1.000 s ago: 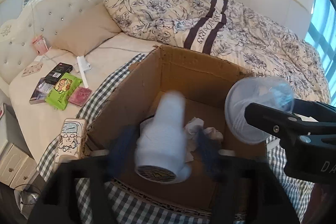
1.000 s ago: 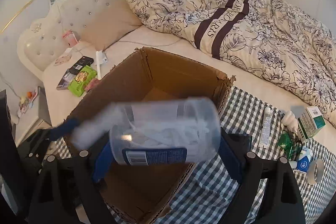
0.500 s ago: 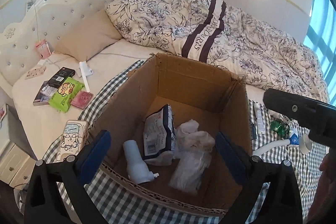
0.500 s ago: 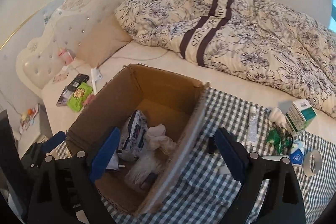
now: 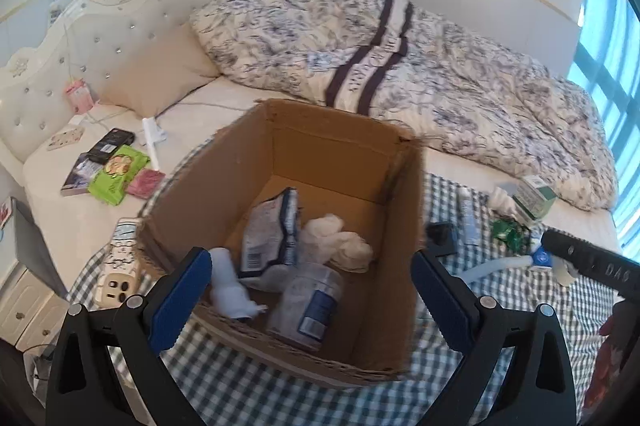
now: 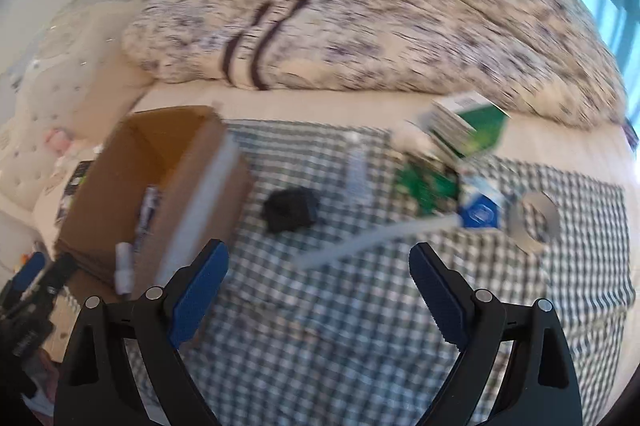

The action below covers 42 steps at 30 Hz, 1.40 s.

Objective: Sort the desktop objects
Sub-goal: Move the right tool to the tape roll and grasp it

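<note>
An open cardboard box (image 5: 240,162) (image 6: 120,178) stands on a blue checked cloth (image 6: 360,338) on the bed. Inside lie a white bottle (image 5: 230,286), a clear plastic jar with a blue label (image 5: 308,306), a dark snack bag (image 5: 272,230) and white crumpled cloth (image 5: 340,242). My left gripper (image 5: 311,290) hangs open over the box's near edge, empty. My right gripper (image 6: 318,286) is open and empty over the cloth, right of the box. Ahead of it lie a black object (image 6: 290,212), a tube (image 6: 356,170), a pale stick (image 6: 372,238), green wrappers (image 6: 424,186), a blue-white carton (image 6: 480,210), a tape roll (image 6: 534,218) and a green box (image 6: 464,126).
A floral quilt (image 5: 400,58) fills the bed's far side. Left of the box lie a cartoon-printed pack (image 5: 120,258), a green wipes pack (image 5: 116,174), a black item (image 5: 110,144) and a beige pillow (image 5: 156,74). The right wrist view is motion-blurred.
The left gripper let the white bottle go and the right let the clear jar go; both now lie in the box. The right gripper has swung right, away from the box.
</note>
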### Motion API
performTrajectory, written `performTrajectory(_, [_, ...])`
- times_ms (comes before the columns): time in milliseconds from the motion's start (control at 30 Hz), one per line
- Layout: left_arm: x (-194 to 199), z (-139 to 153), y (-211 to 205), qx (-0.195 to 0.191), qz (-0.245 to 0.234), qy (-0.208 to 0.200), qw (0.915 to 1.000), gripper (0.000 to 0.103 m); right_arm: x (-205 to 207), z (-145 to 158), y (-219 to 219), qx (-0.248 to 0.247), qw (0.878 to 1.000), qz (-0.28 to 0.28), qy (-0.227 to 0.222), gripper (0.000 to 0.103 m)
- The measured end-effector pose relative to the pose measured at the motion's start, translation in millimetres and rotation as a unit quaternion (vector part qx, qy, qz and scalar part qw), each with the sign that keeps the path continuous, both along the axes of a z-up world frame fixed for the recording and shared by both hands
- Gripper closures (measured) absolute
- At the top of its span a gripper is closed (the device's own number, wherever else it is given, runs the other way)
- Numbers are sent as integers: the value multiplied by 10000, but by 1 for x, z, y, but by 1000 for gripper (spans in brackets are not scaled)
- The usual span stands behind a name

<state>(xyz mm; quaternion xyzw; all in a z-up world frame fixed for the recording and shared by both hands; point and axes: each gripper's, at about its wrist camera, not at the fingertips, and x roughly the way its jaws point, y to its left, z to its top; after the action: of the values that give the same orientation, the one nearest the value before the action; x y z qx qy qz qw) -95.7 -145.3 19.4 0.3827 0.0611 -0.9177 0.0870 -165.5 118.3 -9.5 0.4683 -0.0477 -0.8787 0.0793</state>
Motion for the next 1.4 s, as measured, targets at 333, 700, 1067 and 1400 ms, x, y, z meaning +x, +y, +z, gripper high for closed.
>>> performTrajectory(333, [-9, -16, 80, 13, -721, -75, 9974, 1, 15, -18, 77, 88, 9981, -593, -166, 11])
performTrajectory(700, [-27, -53, 161, -35, -1388, -281, 9899, 1, 15, -46, 141, 221, 9942, -966, -411, 11])
performTrajectory(1067, [-63, -104, 198, -156, -1757, -679, 9820, 1, 9, -80, 200, 225, 9839, -1616, -727, 11])
performTrajectory(1400, [-95, -135, 216, -110, -2007, -871, 9757, 1, -19, -93, 220, 424, 9781, -1854, -843, 11])
